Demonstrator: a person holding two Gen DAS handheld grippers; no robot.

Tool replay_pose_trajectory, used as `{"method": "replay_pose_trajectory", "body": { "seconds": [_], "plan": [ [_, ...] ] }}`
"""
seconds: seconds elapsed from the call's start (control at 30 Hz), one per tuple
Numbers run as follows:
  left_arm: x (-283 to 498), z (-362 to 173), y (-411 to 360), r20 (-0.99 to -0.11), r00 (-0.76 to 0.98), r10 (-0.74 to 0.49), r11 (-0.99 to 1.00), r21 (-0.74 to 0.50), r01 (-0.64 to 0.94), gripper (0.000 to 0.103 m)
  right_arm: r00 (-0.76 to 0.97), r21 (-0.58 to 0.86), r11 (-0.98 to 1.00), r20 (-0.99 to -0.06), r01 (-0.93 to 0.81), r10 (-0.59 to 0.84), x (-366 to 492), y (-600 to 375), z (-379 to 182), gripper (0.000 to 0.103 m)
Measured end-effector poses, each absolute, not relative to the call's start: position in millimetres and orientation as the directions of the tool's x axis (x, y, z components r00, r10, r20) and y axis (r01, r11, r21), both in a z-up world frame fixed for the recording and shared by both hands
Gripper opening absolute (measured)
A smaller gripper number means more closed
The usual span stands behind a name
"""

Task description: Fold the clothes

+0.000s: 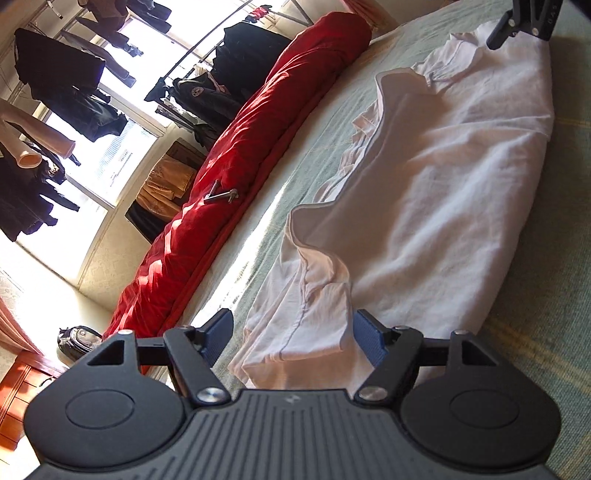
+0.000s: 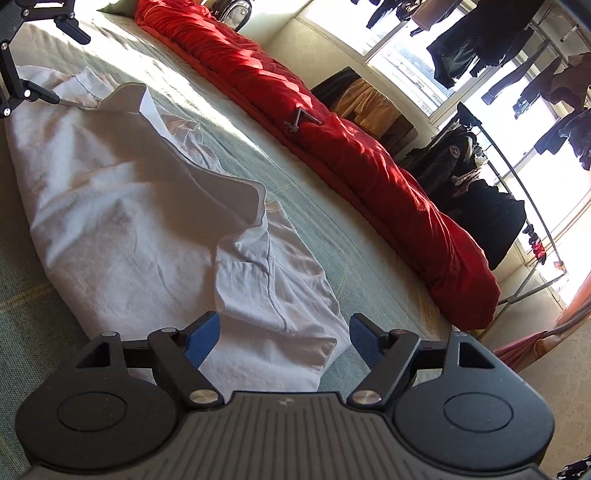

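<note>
Right now a white garment (image 1: 436, 192) lies spread lengthwise on a pale green bed cover (image 1: 535, 332), filling the middle and right of the left wrist view and the left and centre of the right wrist view (image 2: 122, 221). It is partly folded, with one layer turned back over itself so that a raised, curling edge runs along its length, and it is creased throughout.

At the bottom of the left wrist view the left gripper (image 1: 293, 338) has its jaws apart, the blue pads (image 1: 218, 338) standing on either side of a bunched end of the cloth. Whether the pads touch the fabric cannot be told. This same gripper shows in the upper left corner of the right wrist view (image 2: 59, 61), jaws spread, its lower finger tip just at the far edge of the garment.

At the bottom of the right wrist view the right gripper (image 2: 284, 339) is likewise spread wide, straddling the near end of the garment, where a stitched seam shows. In the upper right corner of the left wrist view only part of it appears (image 1: 517, 26), above the far end of the cloth.

A long red quilt (image 1: 229, 177) lies rolled along the far side of the bed, with a small metal tool (image 1: 221, 195) resting on it. Beyond, dark clothes (image 1: 62, 81) hang on rails before bright windows.
</note>
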State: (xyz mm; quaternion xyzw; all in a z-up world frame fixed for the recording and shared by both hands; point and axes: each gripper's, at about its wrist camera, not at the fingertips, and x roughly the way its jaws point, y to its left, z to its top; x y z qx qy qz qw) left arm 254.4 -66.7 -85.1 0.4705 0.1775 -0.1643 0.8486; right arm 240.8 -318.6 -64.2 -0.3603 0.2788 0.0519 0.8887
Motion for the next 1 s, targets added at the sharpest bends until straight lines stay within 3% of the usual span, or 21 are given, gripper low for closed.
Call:
{"method": "replay_pose_trajectory", "body": {
  "seconds": [0.2, 0.4, 0.57, 0.77, 1.0],
  "plan": [
    [273, -90, -64, -0.465, 0.878, -0.115, 0.515, 0.728, 0.453, 0.076, 0.834, -0.625, 0.714, -0.542, -0.316, -0.105, 263, -319, -83, 0.081],
    [305, -74, -58, -0.416, 0.905, -0.094, 0.561, 0.728, 0.393, 0.076, 0.871, -0.655, 0.713, -0.473, -0.25, -0.13, 298, -326, -72, 0.081],
    [340, -72, -54, -0.363, 0.931, -0.041, 0.564, 0.761, 0.321, 0.077, 0.88, -0.675, 0.715, -0.436, -0.182, -0.188, 333, -338, -66, 0.082],
    [379, -67, -38, -0.368, 0.928, 0.062, 0.674, 0.701, 0.233, 0.077, 0.874, -0.623, 0.781, -0.405, -0.049, -0.268, 356, -360, -58, 0.081],
    [329, -57, -30, -0.465, 0.876, -0.127, 0.746, 0.537, 0.393, 0.076, 0.856, -0.457, 0.88, -0.5, -0.133, -0.13, 332, -370, -50, 0.082]
  ]
}}
